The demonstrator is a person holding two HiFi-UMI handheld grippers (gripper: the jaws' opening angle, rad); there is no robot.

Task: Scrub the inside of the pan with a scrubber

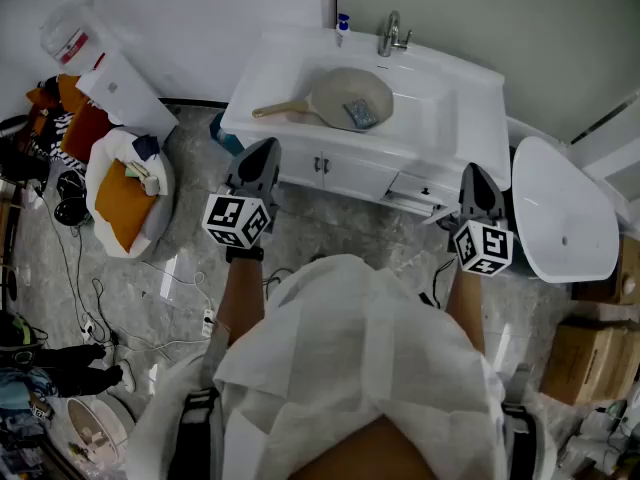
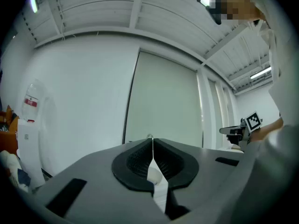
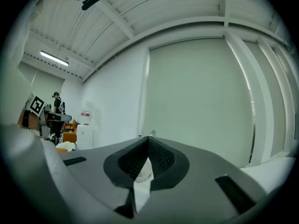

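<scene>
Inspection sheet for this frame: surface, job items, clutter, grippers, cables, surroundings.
Surface: white sink, faucet at the back.
Job's things: pan lies in the sink, handle to the left; scrubber lies inside the pan.
Clutter: small bottle beside the faucet.
Grippers: left gripper and right gripper both shut, empty, level, short of the sink.
Cables: loose cables on the floor, left.
Surroundings: orange cushion at left, cardboard boxes at right.

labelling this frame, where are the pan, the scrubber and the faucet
pan point(image 1: 338, 86): head view, bare part of its inner bottom
scrubber point(image 1: 360, 114): head view, middle of its top face, lying in the pan
faucet point(image 1: 390, 34): head view, its metal spout
</scene>
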